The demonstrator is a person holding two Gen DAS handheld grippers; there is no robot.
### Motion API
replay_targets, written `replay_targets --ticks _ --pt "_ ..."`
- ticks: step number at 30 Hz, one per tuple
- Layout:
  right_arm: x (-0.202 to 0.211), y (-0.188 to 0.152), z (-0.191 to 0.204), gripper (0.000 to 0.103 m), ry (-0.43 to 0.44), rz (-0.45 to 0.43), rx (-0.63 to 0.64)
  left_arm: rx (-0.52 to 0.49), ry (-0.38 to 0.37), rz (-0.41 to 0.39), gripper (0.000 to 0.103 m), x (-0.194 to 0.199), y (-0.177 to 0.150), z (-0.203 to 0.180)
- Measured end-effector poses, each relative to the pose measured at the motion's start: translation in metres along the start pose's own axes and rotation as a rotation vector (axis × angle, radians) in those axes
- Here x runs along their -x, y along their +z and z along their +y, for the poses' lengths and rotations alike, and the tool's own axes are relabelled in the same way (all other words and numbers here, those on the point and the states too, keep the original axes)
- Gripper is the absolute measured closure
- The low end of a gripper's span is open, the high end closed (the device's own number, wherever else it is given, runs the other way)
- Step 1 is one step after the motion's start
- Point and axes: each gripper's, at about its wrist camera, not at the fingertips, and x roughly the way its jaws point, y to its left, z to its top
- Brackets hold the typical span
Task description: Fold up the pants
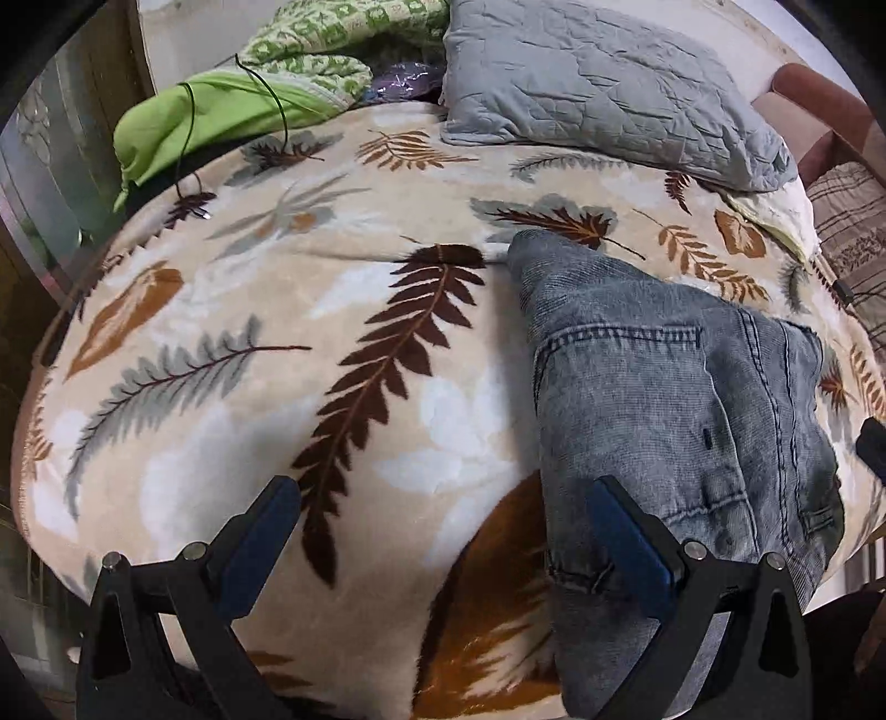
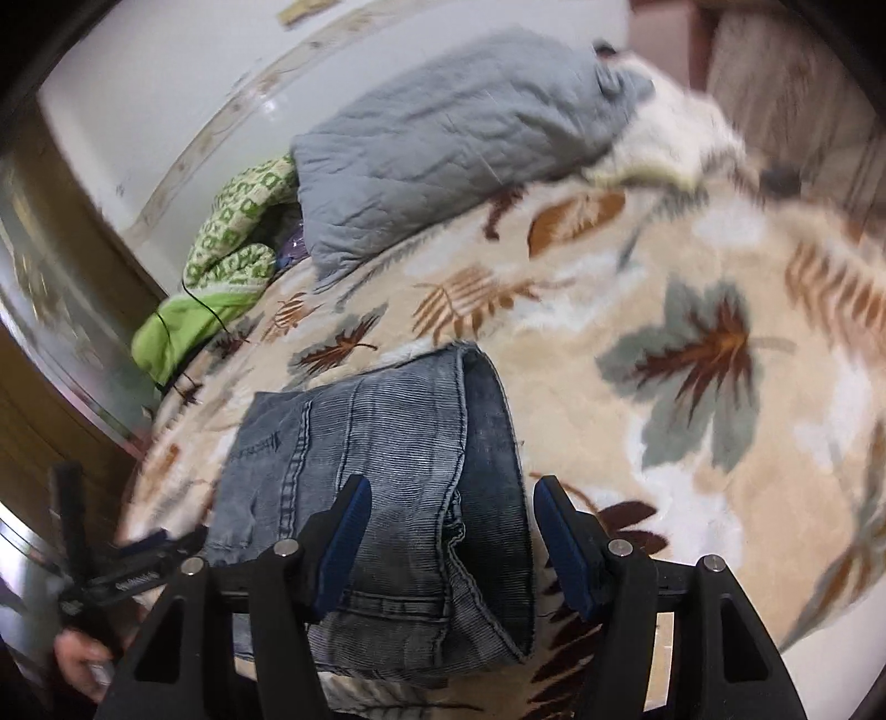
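The grey-blue denim pants [image 1: 681,410] lie folded into a thick bundle on the leaf-patterned blanket [image 1: 310,310], near the bed's front edge. My left gripper [image 1: 443,498] hovers open over the blanket at the bundle's left edge, its right finger [image 1: 626,526] above the denim. In the right wrist view the pants [image 2: 387,443] show a rolled fold along their right side. My right gripper [image 2: 451,498] stands open above that fold, with the pads apart from the cloth. The left gripper [image 2: 160,545] shows blurred at the lower left, held by a hand [image 2: 77,659].
A grey quilted pillow [image 1: 598,83] lies at the head of the bed, beside a green patterned blanket [image 1: 332,39] and a lime cloth [image 1: 210,116] with a black cable [image 1: 277,105]. A striped seat [image 1: 853,221] is at the right, wooden furniture [image 2: 50,410] at the left.
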Motion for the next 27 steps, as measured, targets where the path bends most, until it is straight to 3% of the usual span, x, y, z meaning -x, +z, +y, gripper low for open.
replay_targets --ticks 2,5,12,16,19,23,25,27 --pt "-0.013 0.004 -0.013 0.038 0.059 0.069 -0.065 0.002 -0.033 0.017 0.000 -0.003 0.006 0.001" --pt "-0.030 0.007 -0.028 0.038 0.063 0.146 -0.141 0.007 -0.100 0.039 0.000 -0.006 0.017 0.003" --pt "-0.058 0.017 -0.042 0.036 0.111 0.246 -0.208 -0.021 -0.227 0.055 0.000 -0.016 0.032 -0.005" --pt "-0.066 0.022 -0.050 0.024 0.200 0.267 -0.260 -0.057 -0.347 0.103 0.000 -0.030 0.026 -0.016" --pt "-0.071 0.024 -0.051 0.023 0.258 0.281 -0.287 -0.087 -0.449 0.137 0.000 -0.032 0.024 -0.027" --pt "-0.081 0.023 -0.043 0.023 0.328 0.312 -0.292 -0.103 -0.499 0.129 0.000 -0.033 0.026 -0.035" --pt "-0.089 0.021 -0.035 0.023 0.368 0.345 -0.289 -0.089 -0.533 0.137 0.006 -0.036 0.027 -0.036" --pt "-0.093 0.021 -0.025 0.023 0.350 0.348 -0.255 -0.087 -0.530 0.134 0.012 -0.037 0.029 -0.037"
